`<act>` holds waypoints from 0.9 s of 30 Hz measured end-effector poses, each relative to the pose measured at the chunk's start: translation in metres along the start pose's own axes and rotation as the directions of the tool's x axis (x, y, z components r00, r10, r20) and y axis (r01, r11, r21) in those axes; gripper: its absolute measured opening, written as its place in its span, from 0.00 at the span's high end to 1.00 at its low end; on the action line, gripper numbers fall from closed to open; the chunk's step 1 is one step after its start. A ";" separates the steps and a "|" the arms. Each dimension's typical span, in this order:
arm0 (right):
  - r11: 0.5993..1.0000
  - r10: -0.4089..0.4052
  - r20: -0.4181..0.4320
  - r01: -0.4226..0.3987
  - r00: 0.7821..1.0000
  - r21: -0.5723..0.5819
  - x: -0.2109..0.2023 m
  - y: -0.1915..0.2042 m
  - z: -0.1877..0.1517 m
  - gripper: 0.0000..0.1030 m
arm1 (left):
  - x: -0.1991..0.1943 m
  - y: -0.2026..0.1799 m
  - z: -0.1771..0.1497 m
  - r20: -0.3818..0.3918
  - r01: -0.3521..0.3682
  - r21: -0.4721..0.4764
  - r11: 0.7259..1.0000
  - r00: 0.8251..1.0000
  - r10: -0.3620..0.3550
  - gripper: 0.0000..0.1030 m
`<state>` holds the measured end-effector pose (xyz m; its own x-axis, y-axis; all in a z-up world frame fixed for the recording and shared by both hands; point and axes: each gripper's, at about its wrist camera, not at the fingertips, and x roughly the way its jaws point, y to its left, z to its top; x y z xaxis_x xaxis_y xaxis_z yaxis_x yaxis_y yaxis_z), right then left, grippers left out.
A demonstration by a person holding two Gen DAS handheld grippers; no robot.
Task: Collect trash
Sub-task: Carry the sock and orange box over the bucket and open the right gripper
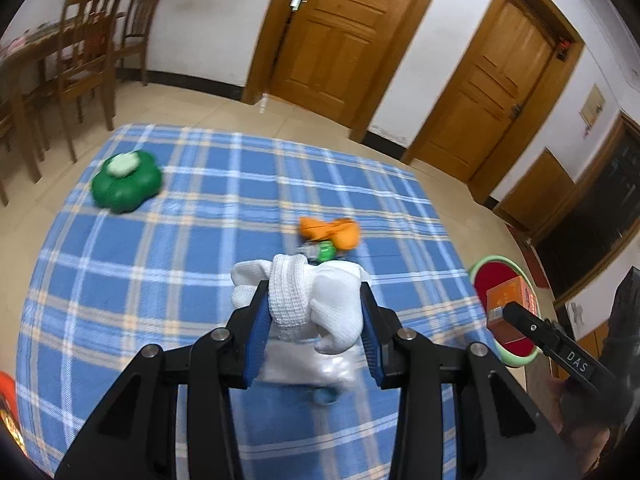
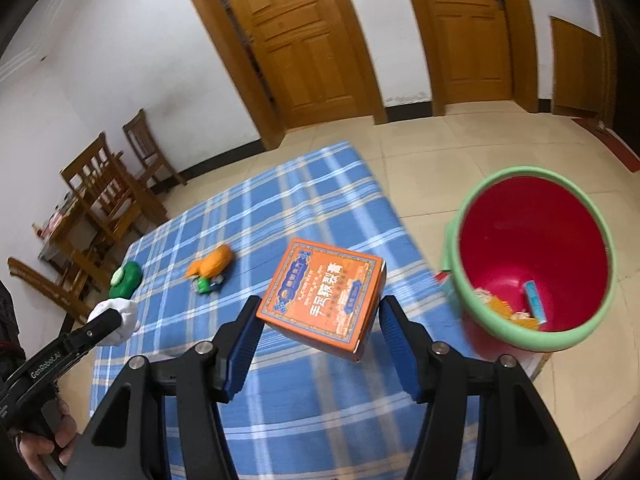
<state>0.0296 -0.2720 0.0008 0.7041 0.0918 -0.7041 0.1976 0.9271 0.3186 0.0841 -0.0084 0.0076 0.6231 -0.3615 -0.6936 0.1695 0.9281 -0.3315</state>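
Observation:
My left gripper is shut on a white knitted glove, held above the blue plaid cloth; the glove also shows in the right wrist view. My right gripper is shut on an orange cardboard box, held above the cloth just left of the red bucket with a green rim. The box and bucket show at the right of the left wrist view. An orange wrapper and a small green item lie on the cloth ahead.
A green clover-shaped container with a white lid sits far left on the cloth. The bucket holds some scraps. Wooden chairs and a table stand at the left wall. Two wooden doors are behind.

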 end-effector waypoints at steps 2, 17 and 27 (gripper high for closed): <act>1.000 -0.015 0.013 0.015 1.000 0.019 -0.005 -0.011 0.002 0.40 | 0.003 -0.013 0.003 -0.008 0.020 0.021 1.000 1.000 -0.019 0.60; 0.982 -0.101 0.084 0.086 0.991 0.168 -0.035 -0.097 0.011 0.39 | 0.024 -0.117 0.014 -0.074 0.154 0.186 0.970 0.987 -0.142 0.60; 0.947 -0.186 0.066 0.161 0.980 0.278 -0.031 -0.158 0.007 0.39 | 0.058 -0.175 0.014 -0.127 0.198 0.280 0.939 0.977 -0.169 0.60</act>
<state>-0.0191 -0.4238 -0.0234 0.6983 -0.1063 -0.7079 0.4902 0.7917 0.3646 0.1007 -0.1901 0.0341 0.4836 -0.5212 -0.7032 0.4965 0.8250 -0.2700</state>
